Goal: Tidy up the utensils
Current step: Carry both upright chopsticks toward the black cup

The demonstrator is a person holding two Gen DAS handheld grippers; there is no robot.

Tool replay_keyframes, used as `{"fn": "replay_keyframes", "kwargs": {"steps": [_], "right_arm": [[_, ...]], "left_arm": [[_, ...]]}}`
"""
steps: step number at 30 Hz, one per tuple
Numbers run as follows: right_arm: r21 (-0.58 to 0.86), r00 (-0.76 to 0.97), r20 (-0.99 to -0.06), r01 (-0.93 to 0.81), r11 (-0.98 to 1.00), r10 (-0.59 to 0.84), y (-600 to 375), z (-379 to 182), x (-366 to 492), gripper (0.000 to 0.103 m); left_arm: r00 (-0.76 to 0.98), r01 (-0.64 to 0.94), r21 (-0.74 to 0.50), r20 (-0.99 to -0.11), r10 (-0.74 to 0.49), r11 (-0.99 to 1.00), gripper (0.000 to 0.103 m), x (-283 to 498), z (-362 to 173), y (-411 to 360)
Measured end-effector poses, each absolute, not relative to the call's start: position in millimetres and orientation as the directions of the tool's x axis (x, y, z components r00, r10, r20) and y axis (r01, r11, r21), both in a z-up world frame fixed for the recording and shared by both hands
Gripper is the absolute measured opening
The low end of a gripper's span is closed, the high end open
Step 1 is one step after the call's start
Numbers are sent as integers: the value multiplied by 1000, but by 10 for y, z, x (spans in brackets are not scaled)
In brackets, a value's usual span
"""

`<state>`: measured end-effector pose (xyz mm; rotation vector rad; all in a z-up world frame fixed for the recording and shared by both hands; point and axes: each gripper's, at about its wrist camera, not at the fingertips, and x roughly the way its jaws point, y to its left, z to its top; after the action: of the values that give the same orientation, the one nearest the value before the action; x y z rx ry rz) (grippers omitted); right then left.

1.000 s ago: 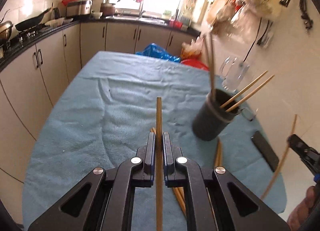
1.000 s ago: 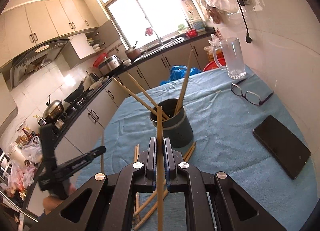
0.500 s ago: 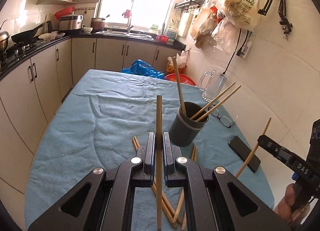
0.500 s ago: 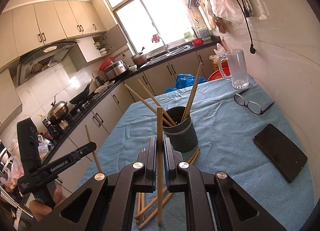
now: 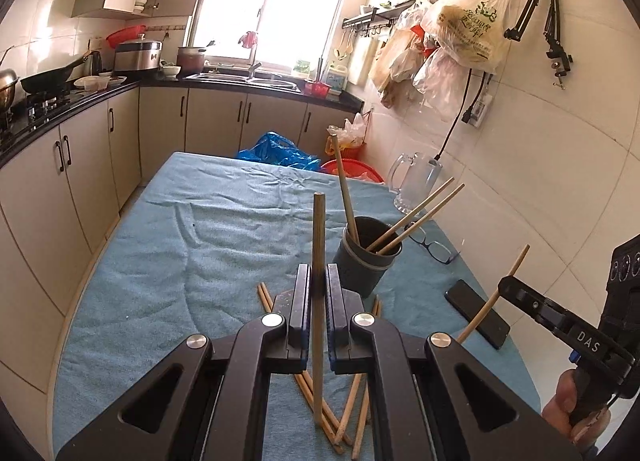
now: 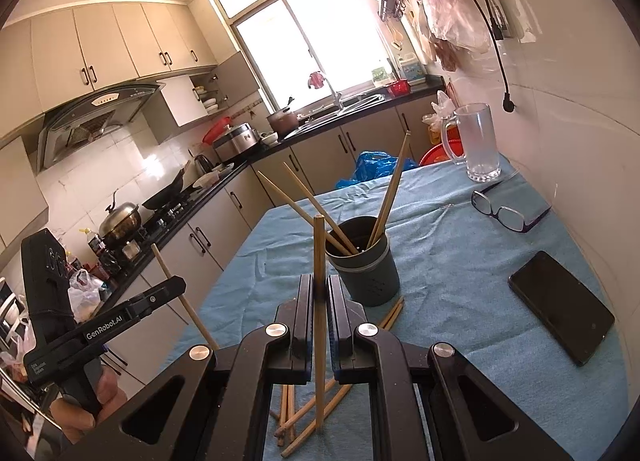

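Both grippers clamp one chopstick each, left gripper (image 5: 319, 281) and right gripper (image 6: 319, 293), poised just short of the dark holder cup (image 5: 366, 261); next, tip each in; loose chopsticks (image 5: 352, 393) lie beside its base.

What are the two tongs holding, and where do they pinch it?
Each holds one wooden chopstick, pinched around its middle, both ends sticking out: the left tongs grip one chopstick, the right tongs grip another chopstick.

Table (image 5: 168, 261), blue cloth cover. Ahead of gripper: dark utensil cup (image 5: 366, 261), loose chopsticks (image 5: 360, 413) below. Right: glasses (image 6: 504, 213), phone (image 6: 560, 305), glass mug (image 6: 478, 145).
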<state>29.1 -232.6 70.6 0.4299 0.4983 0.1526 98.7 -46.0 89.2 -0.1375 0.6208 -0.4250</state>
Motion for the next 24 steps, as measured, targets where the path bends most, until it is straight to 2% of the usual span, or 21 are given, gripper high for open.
{"fn": "replay_keyframes", "kwargs": {"steps": [24], "right_arm": [[434,876,-415,-47,899,246,-2344,746,258,7]], "left_arm": [[729,365,-252,-520,-444,896,6,932,971,-500]]}}
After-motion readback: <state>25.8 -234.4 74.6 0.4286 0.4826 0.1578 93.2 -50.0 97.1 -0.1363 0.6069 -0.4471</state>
